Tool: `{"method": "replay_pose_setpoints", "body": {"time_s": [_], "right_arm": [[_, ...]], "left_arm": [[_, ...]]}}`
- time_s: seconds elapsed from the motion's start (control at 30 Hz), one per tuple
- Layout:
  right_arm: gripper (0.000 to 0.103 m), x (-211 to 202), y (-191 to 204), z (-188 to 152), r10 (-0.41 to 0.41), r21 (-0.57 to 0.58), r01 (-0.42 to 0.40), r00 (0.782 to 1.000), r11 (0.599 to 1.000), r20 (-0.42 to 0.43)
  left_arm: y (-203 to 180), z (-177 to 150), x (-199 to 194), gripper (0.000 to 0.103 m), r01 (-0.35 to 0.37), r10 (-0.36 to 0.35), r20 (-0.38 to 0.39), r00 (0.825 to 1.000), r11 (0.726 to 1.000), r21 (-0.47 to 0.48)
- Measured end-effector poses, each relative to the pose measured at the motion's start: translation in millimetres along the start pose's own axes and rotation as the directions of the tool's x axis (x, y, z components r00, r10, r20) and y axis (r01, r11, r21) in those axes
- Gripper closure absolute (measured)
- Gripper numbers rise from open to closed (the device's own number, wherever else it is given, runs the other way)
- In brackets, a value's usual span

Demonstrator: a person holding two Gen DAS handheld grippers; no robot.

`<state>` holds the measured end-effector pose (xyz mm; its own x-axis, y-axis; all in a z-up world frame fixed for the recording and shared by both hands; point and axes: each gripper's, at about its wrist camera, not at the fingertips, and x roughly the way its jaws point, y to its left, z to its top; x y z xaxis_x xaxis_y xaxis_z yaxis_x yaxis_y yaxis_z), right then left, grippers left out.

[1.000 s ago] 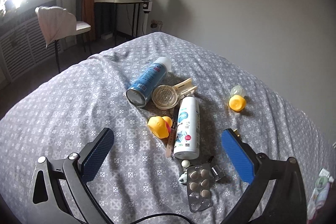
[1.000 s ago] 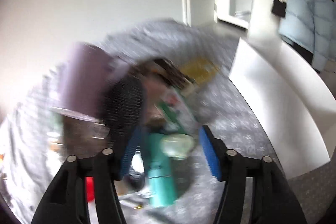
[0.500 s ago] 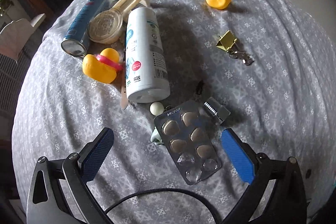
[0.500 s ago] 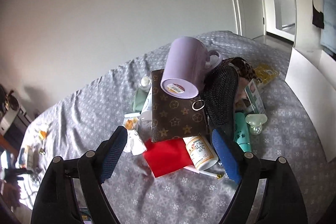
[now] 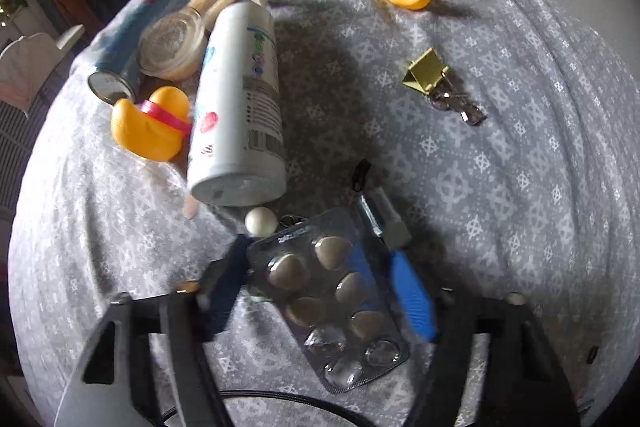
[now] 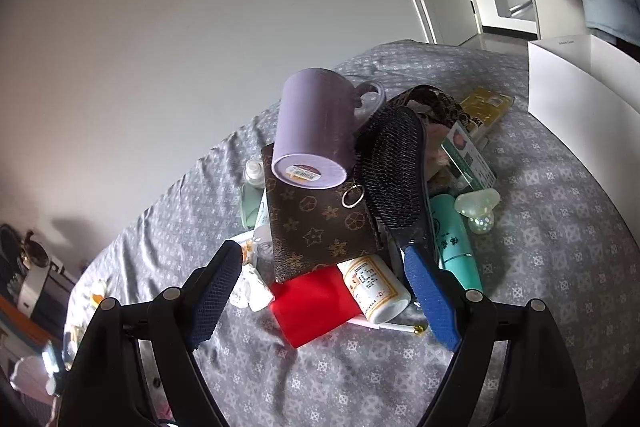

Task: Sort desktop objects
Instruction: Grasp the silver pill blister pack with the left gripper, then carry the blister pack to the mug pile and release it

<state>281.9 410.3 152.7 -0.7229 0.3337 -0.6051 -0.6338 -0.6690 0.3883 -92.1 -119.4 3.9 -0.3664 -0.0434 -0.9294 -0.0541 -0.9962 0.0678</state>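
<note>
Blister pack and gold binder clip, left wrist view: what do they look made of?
Blister pack: apparently silvery foil under clear plastic bubbles, glossy with glints; some pockets look empty. Gold binder clip: probably folded sheet metal with a brassy sheen and shiny wire handles.

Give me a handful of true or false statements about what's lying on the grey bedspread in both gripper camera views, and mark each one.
1. The blister pack lies between the left gripper fingers, whose jaws are closing. True.
2. The rubber duck stands far from the white spray can. False: it lies right beside the can, touching it.
3. The lilac mug lies on its side on the brown patterned wallet. True.
4. The right gripper is clamped on the black hairbrush. False: its jaws are open, with the red item and the white pill bottle ahead of them.
5. The gold binder clip sits on top of the blister pack. False: it lies apart on the bedspread.
</note>
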Motion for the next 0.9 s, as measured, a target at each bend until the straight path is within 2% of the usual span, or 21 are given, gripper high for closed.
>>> {"method": "replay_pose_setpoints", "body": {"time_s": [0.03, 0.1, 0.2, 0.27, 0.37, 0.43, 0.5, 0.6, 0.73, 0.83, 0.9], "right_arm": [[0.020, 0.0, 1.4, -0.5, 0.001, -0.007, -0.001, 1.000, 1.000, 0.000], [0.020, -1.2, 1.3, -1.1, 0.009, -0.008, -0.009, 1.000, 1.000, 0.005], [0.020, -4.4, -3.8, -0.1, 0.012, 0.016, -0.012, 1.000, 1.000, 0.019], [0.020, -7.9, -8.7, 0.5, 0.016, 0.039, -0.017, 0.999, 0.999, 0.030], [0.020, -14.2, -16.1, 1.1, 0.027, 0.075, -0.030, 0.998, 0.997, 0.051], [0.020, -16.8, -21.2, 1.4, 0.036, 0.101, -0.042, 0.997, 0.994, 0.062], [0.020, -18.4, -24.9, 1.8, 0.043, 0.121, -0.051, 0.997, 0.991, 0.070], [0.020, -21.3, -28.0, 1.9, 0.058, 0.141, -0.070, 0.994, 0.988, 0.089], [0.020, -25.2, -28.3, 1.8, 0.070, 0.148, -0.087, 0.991, 0.985, 0.116], [0.020, -29.2, -27.8, 1.3, 0.074, 0.146, -0.093, 0.988, 0.985, 0.135], [0.019, -31.9, -27.9, 1.1, 0.082, 0.144, -0.104, 0.986, 0.984, 0.146]], "left_arm": [[1.2, -1.4, -2.1, 0.056, 0.002, -0.002, 0.006, 1.000, 1.000, -0.002], [4.6, -3.9, -5.5, 0.060, 0.010, -0.009, 0.012, 1.000, 1.000, -0.019], [12.4, -4.4, -14.9, 0.061, 0.026, -0.025, 0.040, 0.999, 0.999, -0.031], [9.6, -1.6, -27.4, 0.061, 0.029, -0.027, 0.092, 0.995, 0.999, -0.017], [5.2, -0.2, -55.0, 0.061, 0.045, -0.049, 0.181, 0.982, 0.999, 0.027], [16.7, 3.4, -70.8, 0.061, 0.062, -0.073, 0.225, 0.972, 0.997, 0.055], [11.5, 2.5, -86.1, 0.061, 0.064, -0.083, 0.254, 0.964, 0.994, 0.083], [1.1, -2.7, -106.5, 0.061, 0.112, -0.139, 0.264, 0.955, 0.987, 0.113], [-52.1, -14.4, -142.8, 0.061, 0.163, -0.223, 0.271, 0.936, 0.960, 0.227], [-102.9, -19.1, -171.1, 0.061, 0.236, -0.319, 0.261, 0.911, 0.923, 0.304], [-144.1, -22.5, -188.5, 0.061, 0.292, -0.388, 0.233, 0.892, 0.886, 0.359]]}}
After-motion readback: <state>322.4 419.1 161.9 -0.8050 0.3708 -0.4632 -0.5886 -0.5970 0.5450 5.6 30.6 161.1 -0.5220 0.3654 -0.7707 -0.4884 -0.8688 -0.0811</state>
